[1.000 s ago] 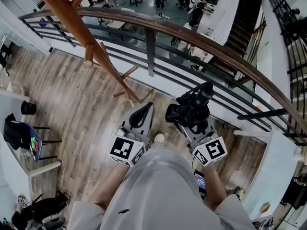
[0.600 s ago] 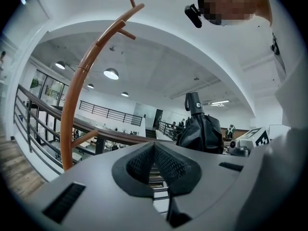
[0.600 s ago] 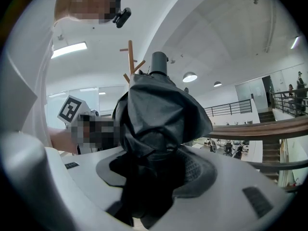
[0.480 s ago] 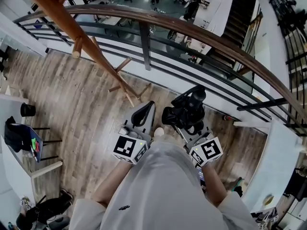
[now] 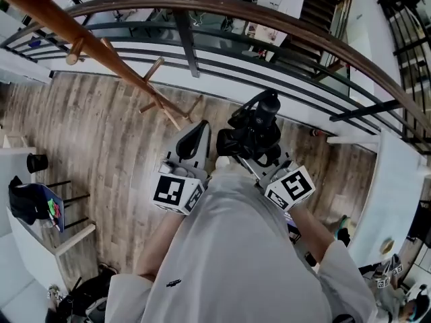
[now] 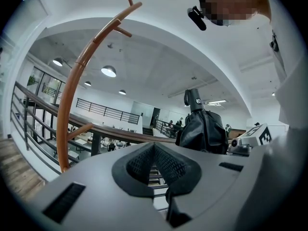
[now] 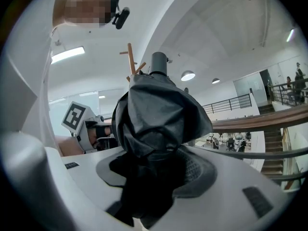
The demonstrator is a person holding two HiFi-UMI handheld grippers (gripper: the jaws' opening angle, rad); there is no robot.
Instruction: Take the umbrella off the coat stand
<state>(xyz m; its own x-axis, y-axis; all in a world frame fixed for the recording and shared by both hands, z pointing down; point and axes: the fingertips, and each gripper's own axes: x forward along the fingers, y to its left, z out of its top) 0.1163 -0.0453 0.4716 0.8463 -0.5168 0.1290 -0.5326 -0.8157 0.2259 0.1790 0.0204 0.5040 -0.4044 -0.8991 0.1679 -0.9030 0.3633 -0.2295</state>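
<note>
A: Where is the umbrella (image 5: 254, 128)?

B: Centre of the head view, just above the person's grey shirt (image 5: 229, 247). It is folded, black and bunched. It sits in the right hand-held gripper (image 5: 252, 152), with its capped end pointing to the top of the frame.

A: Is the grasp confirmed?

B: Yes. In the right gripper view the jaws are clamped on the dark fabric low in the frame, and the bundle rises from between them and fills the middle. The right hand-held gripper is grasping the umbrella.

A: And the left hand-held gripper (image 5: 194, 136)?

B: Its jaws are clenched tip to tip in the left gripper view, with nothing between them. It sits left of centre in the head view, just beside the right one. The two marker cubes (image 5: 176, 194) sit level below them.

A: Where is the coat stand (image 5: 101, 49)?

B: It is a brown wooden pole running from the upper left of the head view down to its splayed feet, left of the umbrella. The umbrella hangs on none of its pegs and stays apart from the wood. The left gripper view has the pole curving up the left side, with the umbrella right of centre.

A: What surrounds them?

B: A plank floor (image 5: 101, 147) lies under the stand. A dark curved railing (image 5: 269, 19) crosses the top of the head view.
</note>
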